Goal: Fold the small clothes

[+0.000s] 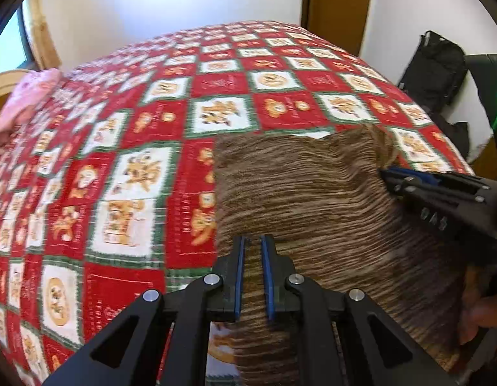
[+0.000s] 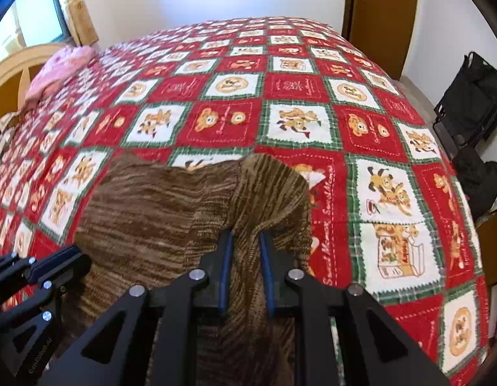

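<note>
A brown striped knit garment (image 1: 296, 186) (image 2: 145, 212) lies on the red, white and green quilt (image 1: 135, 128) (image 2: 312, 96) of a bed. My left gripper (image 1: 252, 241) (image 2: 78, 259) is shut on the garment's near left part, with the cloth running between its blue pads. My right gripper (image 2: 246, 236) (image 1: 385, 173) is shut on a bunched fold at the garment's right side. That fold stands up in a hump beyond the fingers. The cloth slopes between the two grippers, and its far edge rests on the quilt.
A pink cloth (image 1: 29, 96) (image 2: 61, 67) lies at the bed's far left by a wooden headboard (image 2: 10, 74). A black bag (image 1: 435, 64) (image 2: 473, 96) stands on the floor to the right of the bed. A brown door (image 2: 383, 16) is behind. A hand (image 1: 483, 312) shows at the right.
</note>
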Demonstrator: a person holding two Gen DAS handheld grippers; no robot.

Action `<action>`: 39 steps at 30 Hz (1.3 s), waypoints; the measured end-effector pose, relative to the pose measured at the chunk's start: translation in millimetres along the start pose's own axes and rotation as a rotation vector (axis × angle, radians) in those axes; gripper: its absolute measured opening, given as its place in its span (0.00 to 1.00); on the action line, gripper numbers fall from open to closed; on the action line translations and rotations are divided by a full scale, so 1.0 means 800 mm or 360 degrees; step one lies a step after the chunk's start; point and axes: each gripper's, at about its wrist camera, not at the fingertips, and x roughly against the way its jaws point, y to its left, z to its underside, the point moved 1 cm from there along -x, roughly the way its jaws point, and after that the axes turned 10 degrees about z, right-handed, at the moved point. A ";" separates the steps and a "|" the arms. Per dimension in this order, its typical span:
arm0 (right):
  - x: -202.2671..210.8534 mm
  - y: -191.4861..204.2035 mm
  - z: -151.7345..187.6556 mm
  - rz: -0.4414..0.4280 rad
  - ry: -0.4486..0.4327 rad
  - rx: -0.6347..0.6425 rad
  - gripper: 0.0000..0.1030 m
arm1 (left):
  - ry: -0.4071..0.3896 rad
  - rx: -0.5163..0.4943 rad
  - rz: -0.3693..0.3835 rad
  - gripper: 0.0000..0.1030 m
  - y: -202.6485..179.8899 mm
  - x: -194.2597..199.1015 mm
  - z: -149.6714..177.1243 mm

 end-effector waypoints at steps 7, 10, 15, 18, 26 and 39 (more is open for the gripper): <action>-0.001 -0.023 0.002 -0.0135 -0.0007 -0.0159 0.25 | -0.0023 -0.0010 -0.0171 0.34 0.008 0.004 0.002; 0.032 -0.036 0.009 -0.0197 -0.0077 -0.0290 0.26 | -0.0001 0.0016 -0.0142 0.34 0.011 0.010 0.003; 0.091 -0.056 0.043 -0.0254 -0.0154 -0.0382 0.50 | -0.0009 0.0011 -0.0110 0.34 0.012 0.025 0.016; 0.110 -0.067 0.065 -0.0218 -0.0153 -0.0376 0.53 | -0.0019 0.0079 -0.0002 0.34 0.021 0.033 0.030; 0.076 -0.095 0.053 -0.0241 -0.0066 -0.0530 0.67 | -0.0116 0.0161 0.0321 0.49 0.018 0.041 0.001; 0.009 -0.009 0.057 -0.0172 0.0040 -0.0131 0.46 | -0.0017 0.0156 0.0157 0.67 -0.004 -0.025 0.003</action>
